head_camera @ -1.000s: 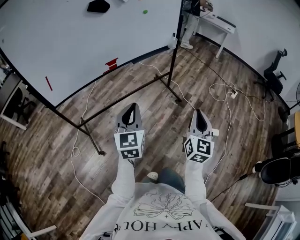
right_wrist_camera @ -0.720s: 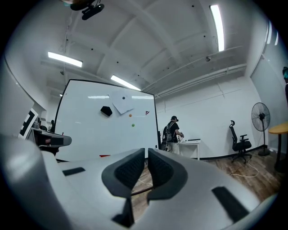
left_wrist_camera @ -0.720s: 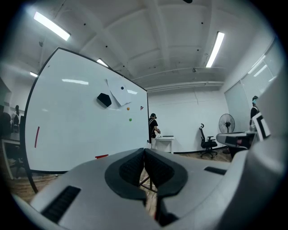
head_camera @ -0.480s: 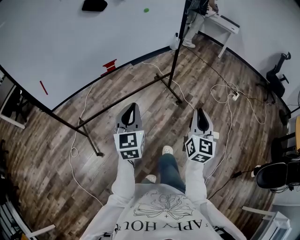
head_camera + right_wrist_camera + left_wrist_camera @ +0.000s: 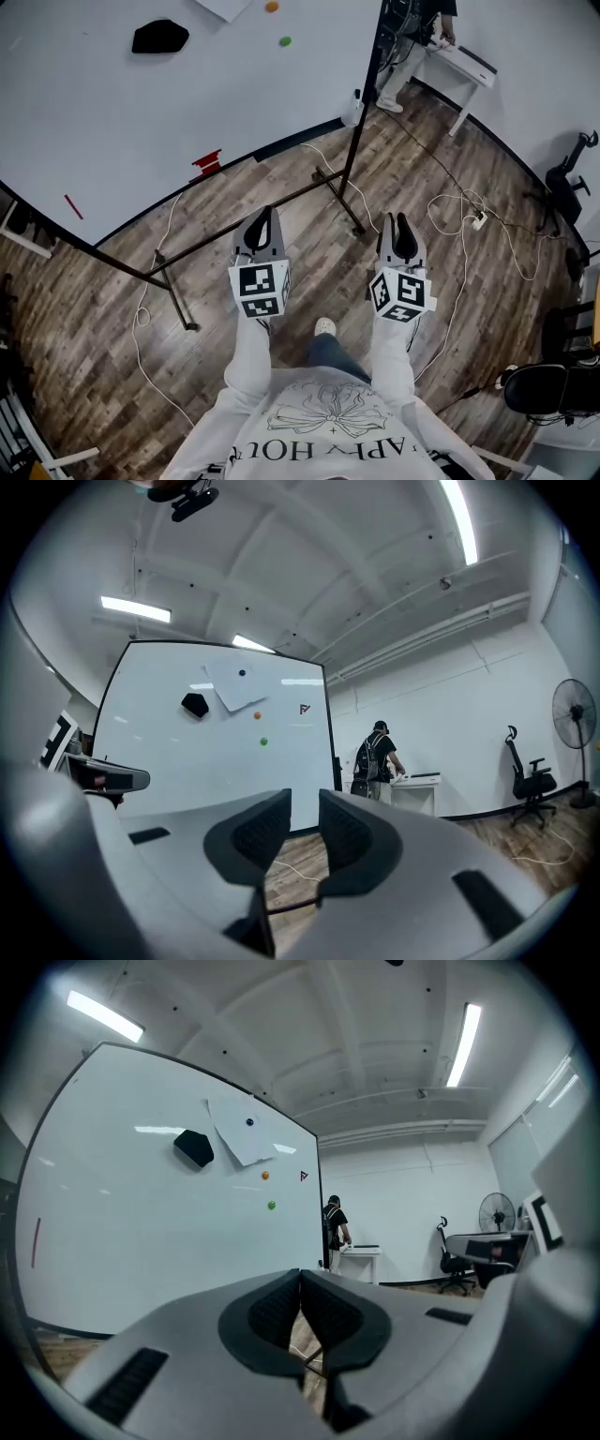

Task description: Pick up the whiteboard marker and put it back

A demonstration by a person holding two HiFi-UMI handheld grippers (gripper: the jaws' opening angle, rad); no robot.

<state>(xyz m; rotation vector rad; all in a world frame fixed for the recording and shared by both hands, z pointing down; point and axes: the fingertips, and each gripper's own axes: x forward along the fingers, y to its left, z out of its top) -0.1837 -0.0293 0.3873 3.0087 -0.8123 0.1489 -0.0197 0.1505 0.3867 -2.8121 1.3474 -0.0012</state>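
Whiteboard (image 5: 122,122): smooth, glossy white surface. Floor (image 5: 84,281): matt wood-look planks, visibly grained. Stand post (image 5: 365,94): dark, smooth metal tubing. Sleeve (image 5: 249,356): pale, soft matt cloth.

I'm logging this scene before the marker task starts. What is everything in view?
whiteboard: one, white, ahead on a black stand
eraser: one, black, upper board
paper sheet: one, white, top of board
green magnet: one, below the sheet
orange magnet: one, beside the sheet
slim red item: one, board's left, likely the marker
red holder: one, board's bottom edge
cable: white, on wooden floor
desk: one, white, right of board
person: one, at desk
office chair: black, far right
left tongs: grey, shut, empty
right tongs: grey, opening, nothing between
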